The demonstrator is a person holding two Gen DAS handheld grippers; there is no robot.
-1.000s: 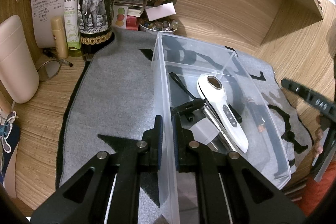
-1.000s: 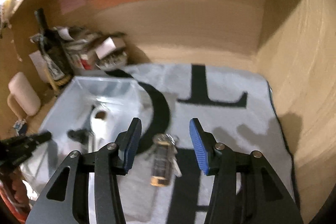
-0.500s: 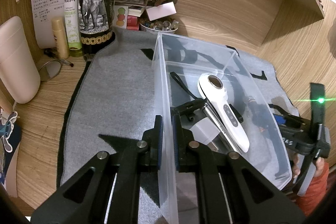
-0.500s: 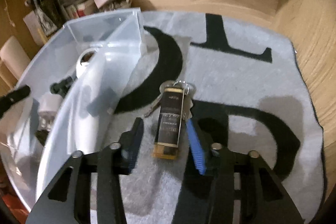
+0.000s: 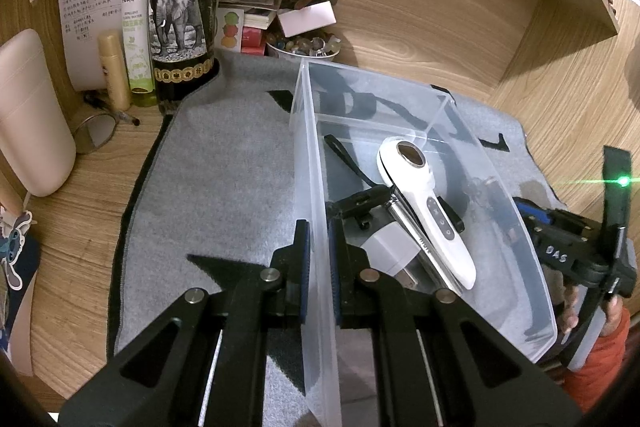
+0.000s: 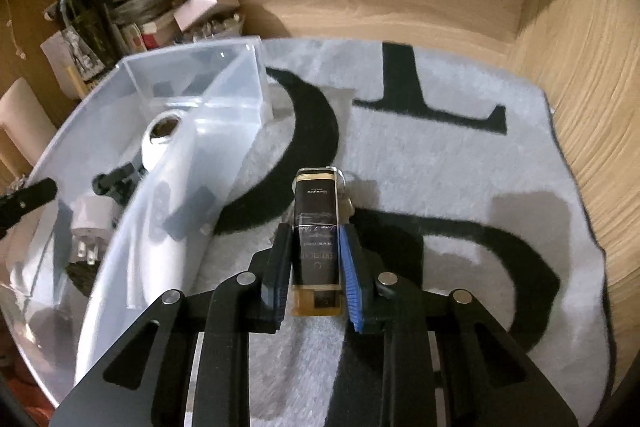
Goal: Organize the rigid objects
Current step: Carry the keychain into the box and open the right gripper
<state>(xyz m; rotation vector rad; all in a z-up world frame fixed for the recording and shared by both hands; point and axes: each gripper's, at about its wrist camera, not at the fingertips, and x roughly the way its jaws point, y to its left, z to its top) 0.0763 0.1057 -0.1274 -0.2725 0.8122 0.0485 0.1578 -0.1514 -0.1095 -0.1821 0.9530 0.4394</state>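
Pick-up step: right gripper (image 6: pixel 313 263) clamps the keyring vial (image 6: pixel 317 227), apparently seated; left gripper (image 5: pixel 318 259) pinches the clear bin (image 5: pixel 500 195) wall. Next: lift, carry over rim.

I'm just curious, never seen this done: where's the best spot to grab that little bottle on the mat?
Across its two long flat sides, near the amber base, coming in along its length. The bottle lies flat on the mat, and the right gripper sits that way now, its pads against those sides.
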